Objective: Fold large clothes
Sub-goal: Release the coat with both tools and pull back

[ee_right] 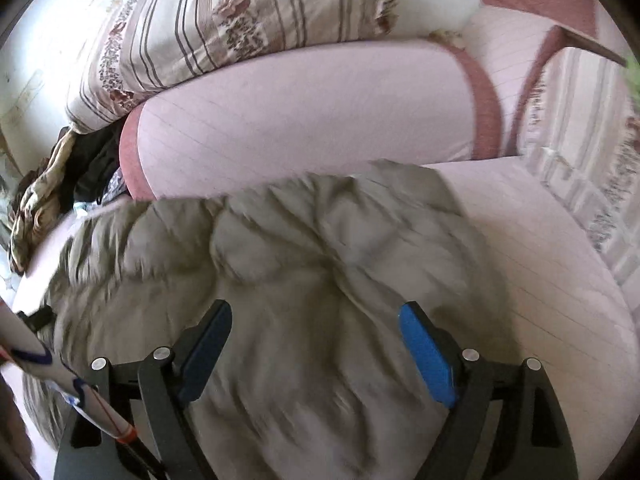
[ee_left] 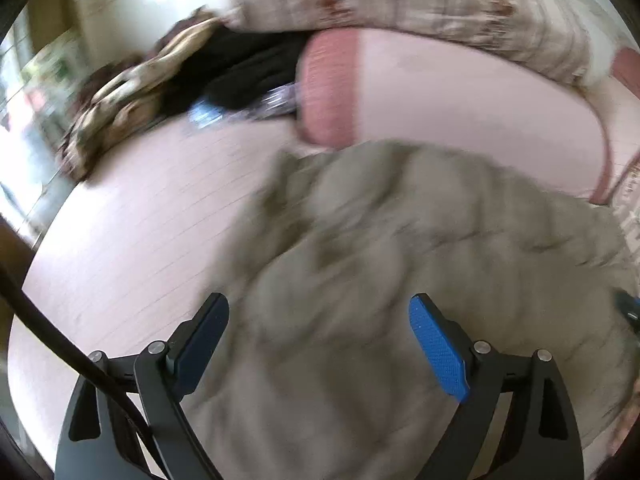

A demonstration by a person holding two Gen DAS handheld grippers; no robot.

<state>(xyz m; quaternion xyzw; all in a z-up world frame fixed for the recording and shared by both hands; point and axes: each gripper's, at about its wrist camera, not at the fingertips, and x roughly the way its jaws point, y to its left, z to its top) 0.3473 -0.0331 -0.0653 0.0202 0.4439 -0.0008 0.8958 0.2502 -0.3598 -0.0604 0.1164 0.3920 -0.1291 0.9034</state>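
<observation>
A large grey-olive puffy garment (ee_left: 400,248) lies bunched on a pale pink bed sheet (ee_left: 140,232). It also shows in the right wrist view (ee_right: 280,248), spread across the sheet (ee_right: 540,264). My left gripper (ee_left: 319,320) is open and empty, its jaws wide apart just above the garment's near part. My right gripper (ee_right: 316,324) is open and empty too, hovering over the garment's middle. Both views are blurred by motion.
A long pink bolster (ee_right: 300,108) lies behind the garment, with a striped floral pillow (ee_right: 240,24) behind it. A heap of patterned and black clothes (ee_left: 168,80) sits at the left. A striped bedspread (ee_right: 580,140) is at the right.
</observation>
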